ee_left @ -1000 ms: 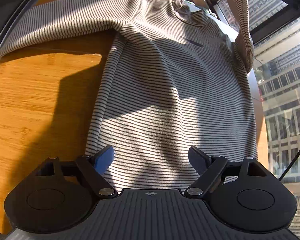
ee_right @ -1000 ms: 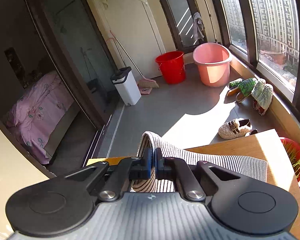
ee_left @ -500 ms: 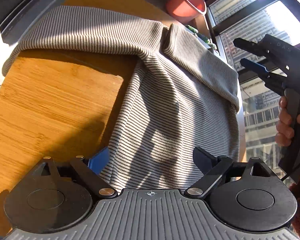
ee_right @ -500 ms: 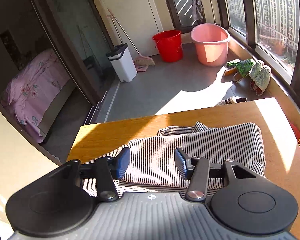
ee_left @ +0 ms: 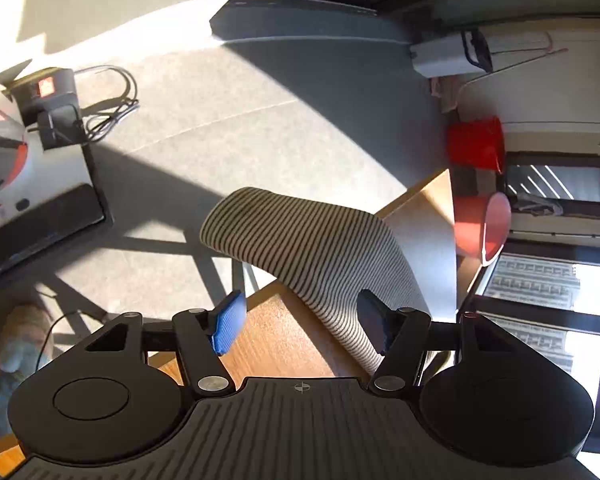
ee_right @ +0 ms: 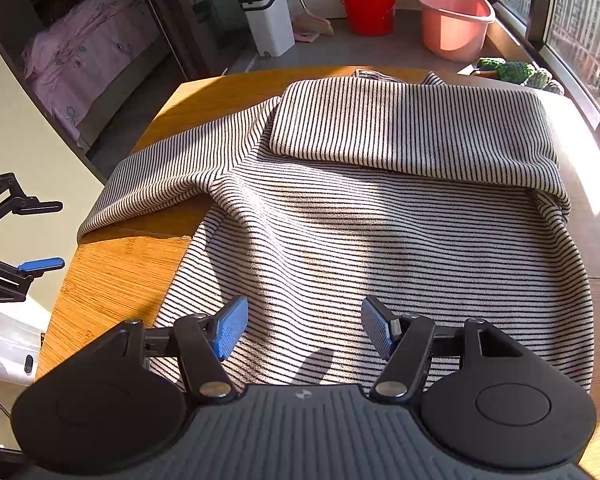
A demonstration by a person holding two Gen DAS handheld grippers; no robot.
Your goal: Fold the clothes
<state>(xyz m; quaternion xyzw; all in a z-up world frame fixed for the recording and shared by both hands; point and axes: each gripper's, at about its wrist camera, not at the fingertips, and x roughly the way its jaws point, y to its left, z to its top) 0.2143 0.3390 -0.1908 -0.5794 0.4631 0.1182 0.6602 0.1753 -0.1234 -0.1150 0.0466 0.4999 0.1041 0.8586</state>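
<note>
A black-and-white striped long-sleeved shirt [ee_right: 380, 240] lies flat on the wooden table [ee_right: 112, 272]. One sleeve [ee_right: 412, 132] is folded across its chest. The other sleeve [ee_right: 172, 172] stretches out to the table's left edge. My right gripper [ee_right: 304, 328] hovers over the shirt's near hem with its jaws opening and nothing between them. My left gripper [ee_right: 40, 236] is beside the table's left edge. In the left wrist view that sleeve's cuff end [ee_left: 300, 236] hangs past the table corner [ee_left: 284, 340]. It runs between the closing jaws of my left gripper [ee_left: 302, 324], close to the right finger, not pinched.
Beyond the table stand a red bucket [ee_right: 368, 4], a pink basin [ee_right: 454, 20] and a white bin [ee_right: 268, 20]. Slippers [ee_right: 516, 72] lie by the window. A bed with a pink cover [ee_right: 88, 52] shows behind glass. A black device with cables [ee_left: 48, 92] sits on the floor.
My right gripper let go of the sleeve, which now lies folded across the chest, and drew back to the hem. My left gripper rolled and swung from the shirt body to the other sleeve's end, its jaws narrower.
</note>
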